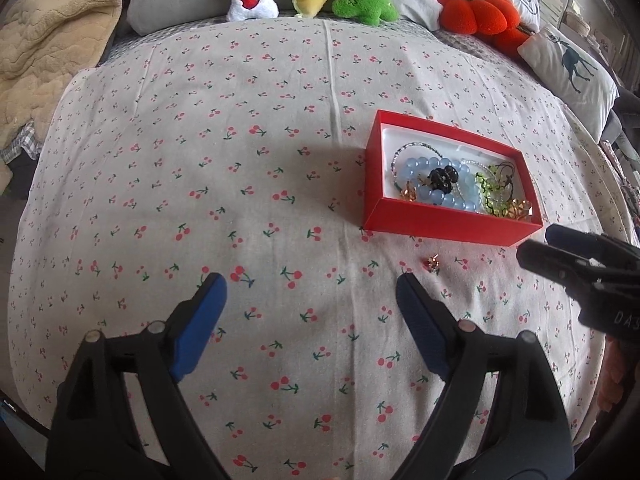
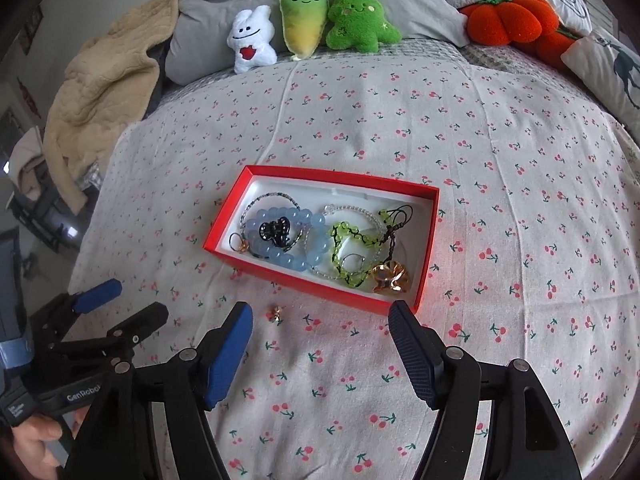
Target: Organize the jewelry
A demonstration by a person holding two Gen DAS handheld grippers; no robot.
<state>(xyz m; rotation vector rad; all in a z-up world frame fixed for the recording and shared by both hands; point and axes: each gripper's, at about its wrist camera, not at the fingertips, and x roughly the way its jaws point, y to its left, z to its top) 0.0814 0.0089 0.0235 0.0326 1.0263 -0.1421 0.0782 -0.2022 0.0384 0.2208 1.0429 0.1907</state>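
Observation:
A red box [image 1: 436,216] [image 2: 224,216] with a white lining lies on the cherry-print bedspread. Inside are a blue bead bracelet [image 2: 294,258], a black hair clip [image 2: 275,232], a green beaded bracelet [image 2: 352,240], a gold clip [image 2: 392,278] and thin chains. One small gold earring [image 1: 432,263] [image 2: 276,314] lies loose on the cloth just in front of the box. My left gripper [image 1: 310,284] is open over bare cloth, left of the earring. My right gripper [image 2: 320,312] is open with nothing between its pads, the earring just inside its left finger.
Plush toys, a white one [image 2: 252,42], a yellow-green one [image 2: 304,20] and a green one [image 2: 360,16], line the pillows at the bed's head. An orange pumpkin cushion [image 2: 512,20] and a deer-print pillow [image 1: 572,68] sit at the right, a beige blanket [image 1: 48,40] at the left.

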